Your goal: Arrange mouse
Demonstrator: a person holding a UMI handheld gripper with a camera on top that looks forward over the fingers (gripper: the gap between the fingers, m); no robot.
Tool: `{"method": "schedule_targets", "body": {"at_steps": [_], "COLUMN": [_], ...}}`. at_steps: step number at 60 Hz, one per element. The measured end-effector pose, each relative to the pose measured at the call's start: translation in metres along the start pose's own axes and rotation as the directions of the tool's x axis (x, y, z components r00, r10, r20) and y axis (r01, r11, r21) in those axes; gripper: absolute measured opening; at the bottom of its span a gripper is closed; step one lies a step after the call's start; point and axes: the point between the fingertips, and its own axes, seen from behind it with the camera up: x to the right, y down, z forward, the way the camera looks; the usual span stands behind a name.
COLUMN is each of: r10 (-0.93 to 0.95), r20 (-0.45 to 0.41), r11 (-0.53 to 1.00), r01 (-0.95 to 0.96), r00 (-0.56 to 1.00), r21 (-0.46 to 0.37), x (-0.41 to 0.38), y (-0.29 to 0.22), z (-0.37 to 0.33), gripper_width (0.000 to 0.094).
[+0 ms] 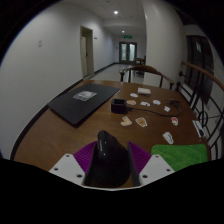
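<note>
A black mouse [108, 158] stands upright between my gripper's fingers, its body pressed against both purple pads [82, 158]. My gripper [110, 168] is shut on the mouse and holds it above the near part of the wooden table [70, 132]. The lower part of the mouse is hidden by the fingers.
A green cloth [181, 155] lies on the table just right of the fingers. A dark laptop [82, 102] lies at the left. Several small white and beige items [143, 112] are scattered across the middle and far right. Chairs [140, 74] stand beyond the table.
</note>
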Motion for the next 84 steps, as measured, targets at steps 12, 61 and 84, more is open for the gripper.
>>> {"method": "schedule_targets", "body": {"at_steps": [12, 61, 84], "r10": [-0.060, 0.105, 0.097], "r20": [-0.041, -0.286, -0.235], "r11": [0.995, 0.990, 0.994], "r01": [0.063, -0.073, -0.083], "r00": [0.997, 0.952, 0.967], "r21": [0.072, 0.118, 0.069], "x": [0.001, 0.222, 0.216], "y": [-0.013, 0.049, 0.065], "z": [0.001, -0.113, -0.128], "gripper_width": [0.0289, 0.0254, 0.0879]}}
